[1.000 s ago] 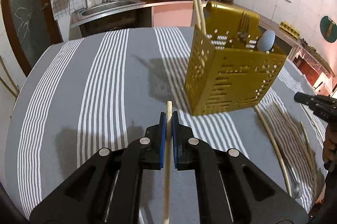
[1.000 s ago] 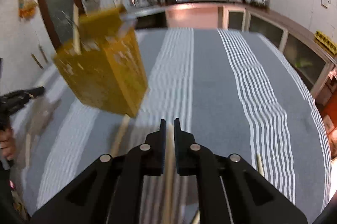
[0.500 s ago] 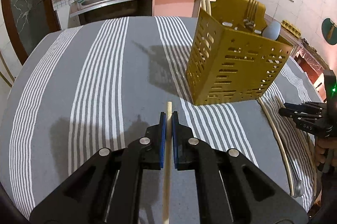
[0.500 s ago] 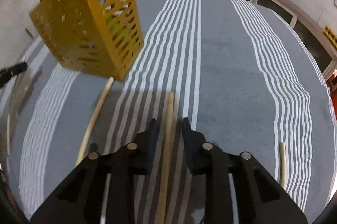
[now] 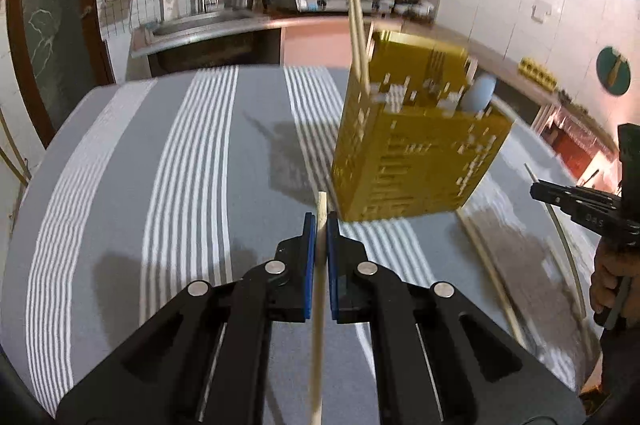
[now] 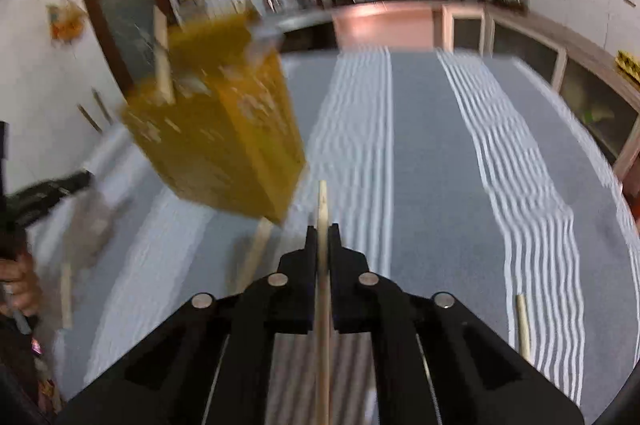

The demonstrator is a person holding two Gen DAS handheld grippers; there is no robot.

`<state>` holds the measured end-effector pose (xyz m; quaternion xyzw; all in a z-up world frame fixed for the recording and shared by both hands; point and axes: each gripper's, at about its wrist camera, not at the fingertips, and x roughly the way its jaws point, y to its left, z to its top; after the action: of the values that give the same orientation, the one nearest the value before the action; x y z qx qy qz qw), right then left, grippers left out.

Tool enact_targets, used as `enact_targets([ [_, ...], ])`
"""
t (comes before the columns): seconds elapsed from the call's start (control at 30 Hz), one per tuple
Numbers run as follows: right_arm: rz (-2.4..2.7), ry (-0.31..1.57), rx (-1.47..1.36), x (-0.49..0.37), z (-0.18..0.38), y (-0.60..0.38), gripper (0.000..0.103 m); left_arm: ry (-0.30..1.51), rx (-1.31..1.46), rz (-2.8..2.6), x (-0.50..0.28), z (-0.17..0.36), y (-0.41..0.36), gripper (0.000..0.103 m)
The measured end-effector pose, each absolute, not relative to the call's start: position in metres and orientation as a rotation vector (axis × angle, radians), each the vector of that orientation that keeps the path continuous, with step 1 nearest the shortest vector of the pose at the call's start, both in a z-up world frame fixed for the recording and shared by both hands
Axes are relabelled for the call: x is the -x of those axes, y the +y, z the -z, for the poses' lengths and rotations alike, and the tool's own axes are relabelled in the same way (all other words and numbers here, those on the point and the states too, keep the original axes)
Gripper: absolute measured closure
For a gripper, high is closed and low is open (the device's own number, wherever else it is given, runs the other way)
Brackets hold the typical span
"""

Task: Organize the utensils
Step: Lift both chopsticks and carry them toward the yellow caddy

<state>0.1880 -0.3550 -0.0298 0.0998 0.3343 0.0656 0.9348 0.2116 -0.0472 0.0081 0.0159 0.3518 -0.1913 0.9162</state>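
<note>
My left gripper (image 5: 320,221) is shut on a pale wooden chopstick (image 5: 318,305) that runs back between its blue pads. The perforated yellow utensil caddy (image 5: 416,153) stands just ahead and to the right, holding two upright chopsticks (image 5: 357,37), forks and a spoon (image 5: 478,97). In the right wrist view, my right gripper (image 6: 322,233) has its jaws closing onto another chopstick (image 6: 322,201), pressed between them and lifted off the cloth. The caddy (image 6: 216,145) is ahead to its left, blurred.
A grey cloth with white stripes (image 5: 180,165) covers the table. Loose chopsticks lie on it: one right of the caddy (image 5: 486,265), one at the caddy's base (image 6: 256,253), one at the right (image 6: 522,321). A kitchen counter and sink stand behind.
The right gripper opened over a chopstick on the cloth, then shut on it and lifted it. The left gripper rose slightly, still holding its chopstick.
</note>
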Motion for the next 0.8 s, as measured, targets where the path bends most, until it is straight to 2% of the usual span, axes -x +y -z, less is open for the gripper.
enact_targets([
  [0.23, -0.189, 0.489, -0.202, -0.152, -0.019, -0.351, 0.097, 0.637, -0.021, 0.401, -0.186, -0.038, -0.044, 0.099],
  [0.8, -0.189, 0.323, -0.153, -0.106, -0.060, -0.342, 0.097, 0.522, -0.011, 0.422, -0.150, -0.075, -0.039, 0.099],
])
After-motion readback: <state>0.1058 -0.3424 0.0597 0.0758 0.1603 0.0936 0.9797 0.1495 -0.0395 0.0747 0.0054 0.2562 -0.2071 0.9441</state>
